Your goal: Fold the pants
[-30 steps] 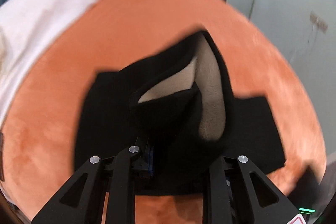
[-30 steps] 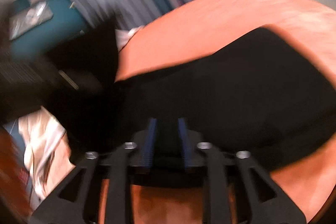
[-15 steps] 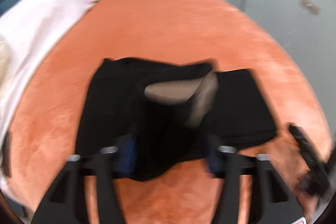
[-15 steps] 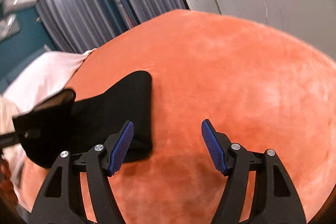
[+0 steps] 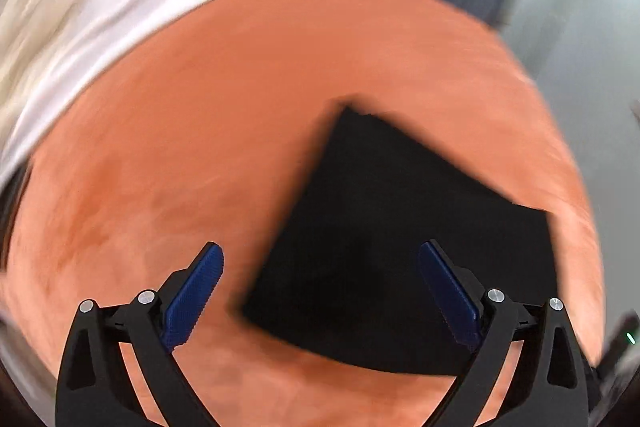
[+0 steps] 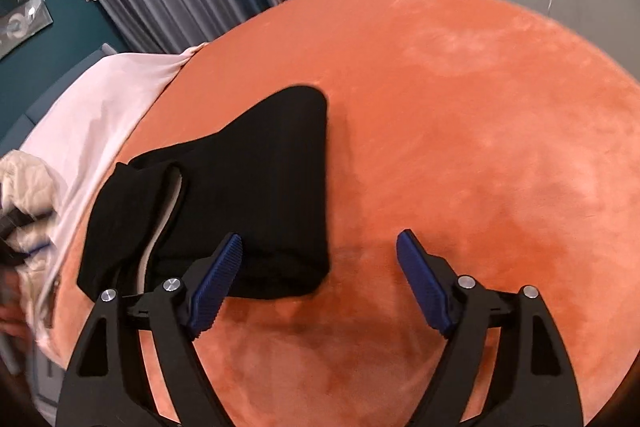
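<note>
Now your left gripper [image 5: 320, 291] hangs released, jaws wide and empty, with the black pants [image 5: 400, 247] lying folded on the orange cover [image 5: 200, 147] toward 2 o'clock of its fingers. Your right gripper [image 6: 320, 279] is opening its jaws with nothing between them; in its view the pants [image 6: 256, 195] sit at 10 o'clock. The fold looks laid down, though a pale lining [image 6: 160, 227] peeks out, so your next move is likely to smooth or tuck that edge
</note>
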A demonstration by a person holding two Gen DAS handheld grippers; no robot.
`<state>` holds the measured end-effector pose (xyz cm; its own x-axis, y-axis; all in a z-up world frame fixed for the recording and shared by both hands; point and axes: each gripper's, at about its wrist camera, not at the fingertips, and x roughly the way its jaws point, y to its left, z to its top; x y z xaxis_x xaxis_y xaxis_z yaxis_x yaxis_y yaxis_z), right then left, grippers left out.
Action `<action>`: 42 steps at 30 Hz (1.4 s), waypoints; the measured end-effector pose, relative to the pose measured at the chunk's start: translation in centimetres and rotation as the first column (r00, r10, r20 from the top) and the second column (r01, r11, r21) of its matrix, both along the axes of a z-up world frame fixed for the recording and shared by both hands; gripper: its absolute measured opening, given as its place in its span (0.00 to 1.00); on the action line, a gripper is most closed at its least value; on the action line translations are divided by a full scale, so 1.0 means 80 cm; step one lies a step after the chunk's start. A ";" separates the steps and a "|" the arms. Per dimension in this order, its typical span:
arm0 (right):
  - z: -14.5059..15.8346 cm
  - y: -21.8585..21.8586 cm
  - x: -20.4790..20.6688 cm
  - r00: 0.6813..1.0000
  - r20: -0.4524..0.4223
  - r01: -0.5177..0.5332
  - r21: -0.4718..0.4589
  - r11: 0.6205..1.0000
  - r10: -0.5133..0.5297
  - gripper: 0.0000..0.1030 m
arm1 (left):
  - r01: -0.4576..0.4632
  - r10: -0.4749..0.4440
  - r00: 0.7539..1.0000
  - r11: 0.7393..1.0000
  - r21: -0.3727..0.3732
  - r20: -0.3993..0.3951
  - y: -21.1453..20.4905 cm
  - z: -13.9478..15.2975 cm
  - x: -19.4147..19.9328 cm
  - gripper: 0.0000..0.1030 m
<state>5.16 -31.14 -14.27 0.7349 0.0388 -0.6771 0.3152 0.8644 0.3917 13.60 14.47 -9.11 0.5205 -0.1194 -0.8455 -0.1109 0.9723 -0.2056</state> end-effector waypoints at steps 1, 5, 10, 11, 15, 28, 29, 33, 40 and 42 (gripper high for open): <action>-0.007 -0.001 0.009 1.000 -0.015 -0.007 0.027 1.000 0.007 0.77 | -0.060 0.060 0.997 0.998 -0.009 -0.045 0.024 -0.023 0.011 0.91; -0.011 0.011 0.019 1.000 -0.025 -0.015 0.013 1.000 0.016 0.73 | -0.127 0.103 0.983 0.980 -0.155 -0.154 0.046 -0.084 0.031 0.92; 0.008 0.018 0.024 0.998 0.002 -0.061 0.091 0.994 0.061 0.19 | -0.028 0.011 0.994 0.988 -0.155 -0.109 0.001 -0.070 0.025 0.27; 0.020 0.014 0.015 0.997 0.024 -0.073 0.122 0.990 0.070 0.18 | -0.025 0.014 0.996 0.992 -0.123 -0.092 -0.005 -0.060 0.020 0.23; 0.041 -0.004 -0.021 0.997 0.048 -0.061 0.128 0.990 0.055 0.21 | 0.067 -0.075 0.995 0.991 -0.112 -0.072 -0.035 -0.041 -0.006 0.33; 0.058 0.090 0.013 0.975 -0.004 -0.224 0.007 0.975 0.224 0.73 | -0.087 0.067 0.986 0.987 0.131 0.153 -0.022 0.021 -0.068 0.80; 0.050 0.104 0.028 0.969 -0.022 -0.245 0.009 0.969 0.245 0.73 | -0.069 0.046 0.987 0.987 0.145 0.157 -0.019 0.026 -0.074 0.80; 0.007 0.143 0.086 0.969 -0.099 -0.227 0.025 0.974 0.228 0.74 | -0.013 -0.022 0.985 0.980 0.200 0.172 -0.035 0.031 -0.090 0.82; 0.100 0.141 0.102 0.958 0.064 -0.276 -0.047 0.960 0.279 0.10 | 0.073 -0.120 0.975 0.967 0.243 0.185 -0.057 0.035 -0.107 0.82; 0.138 0.129 0.097 0.961 0.107 -0.244 -0.095 0.965 0.254 0.10 | 0.091 -0.139 0.972 0.966 0.242 0.191 -0.064 0.035 -0.112 0.84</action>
<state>12.91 -20.79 -3.26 0.7835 0.1798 -0.5948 0.0417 0.9399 0.3390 4.62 9.35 -6.29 0.6795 -0.0034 -0.7337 0.0254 0.9995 0.0189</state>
